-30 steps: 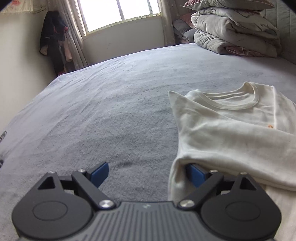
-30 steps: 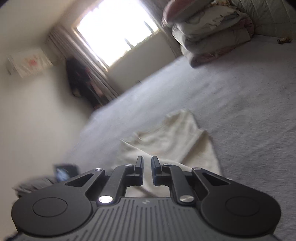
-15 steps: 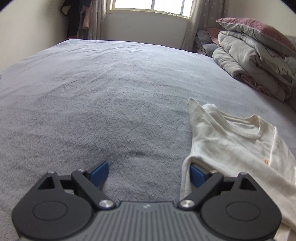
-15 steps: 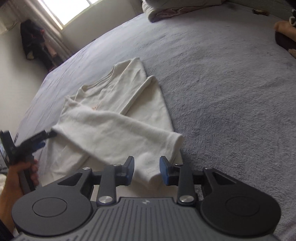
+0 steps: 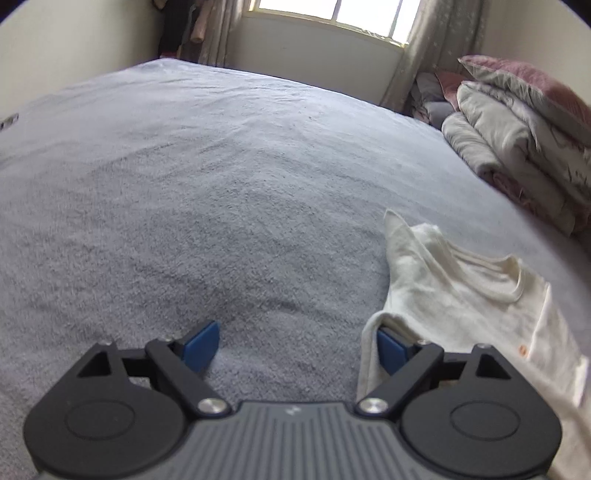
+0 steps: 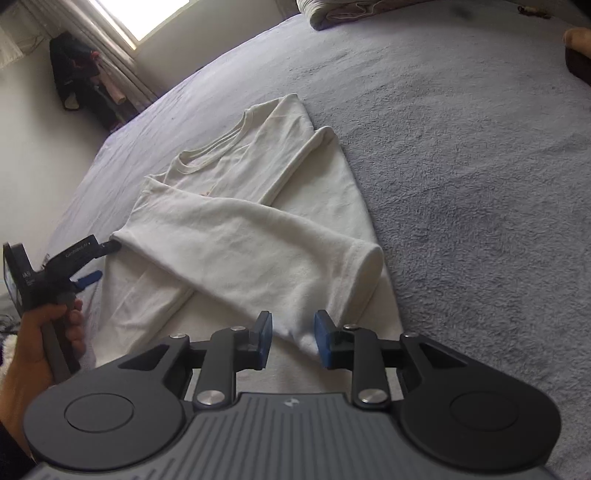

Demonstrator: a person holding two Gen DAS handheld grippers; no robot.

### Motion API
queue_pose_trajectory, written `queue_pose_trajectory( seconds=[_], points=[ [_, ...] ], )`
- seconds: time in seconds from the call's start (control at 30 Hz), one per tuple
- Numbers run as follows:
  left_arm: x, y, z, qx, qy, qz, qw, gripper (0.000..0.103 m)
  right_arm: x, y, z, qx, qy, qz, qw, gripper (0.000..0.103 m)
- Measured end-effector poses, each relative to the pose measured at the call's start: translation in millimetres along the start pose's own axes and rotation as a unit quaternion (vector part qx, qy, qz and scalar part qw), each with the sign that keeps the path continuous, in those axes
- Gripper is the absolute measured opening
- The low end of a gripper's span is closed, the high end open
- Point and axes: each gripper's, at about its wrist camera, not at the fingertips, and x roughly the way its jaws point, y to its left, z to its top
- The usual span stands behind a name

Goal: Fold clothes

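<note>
- The left wrist view looks low across the grey bed toward the window, cream shirt at lower right.
- The right wrist view tilts down close over the same shirt, filling centre frame.
- Both share shirt and bed.

Black tongs, blue pads, silver screws.

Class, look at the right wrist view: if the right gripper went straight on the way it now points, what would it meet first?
Most likely the cuff end of the folded sleeve of the cream shirt, which already lies between the closing jaws of the right gripper. The grey bedcover lies beneath; depth is hard to judge.
</note>
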Motion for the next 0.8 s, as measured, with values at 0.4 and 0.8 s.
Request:
queue_pose_trajectory(
  seconds=[0.4, 0.8],
  points=[
    [-11, -11, 4, 0.09, 0.012, 0.031, 0.9954, 0.089, -16, -3, 23, -0.015, -0.034, 0.0, 0.999, 0.038],
    [-27, -62, -16, 0.156, -0.056, -0.037, 0.9855, 0.088, 21, -6, 30, -0.007, 0.021, -0.008, 1.0, 0.039]
  ],
)
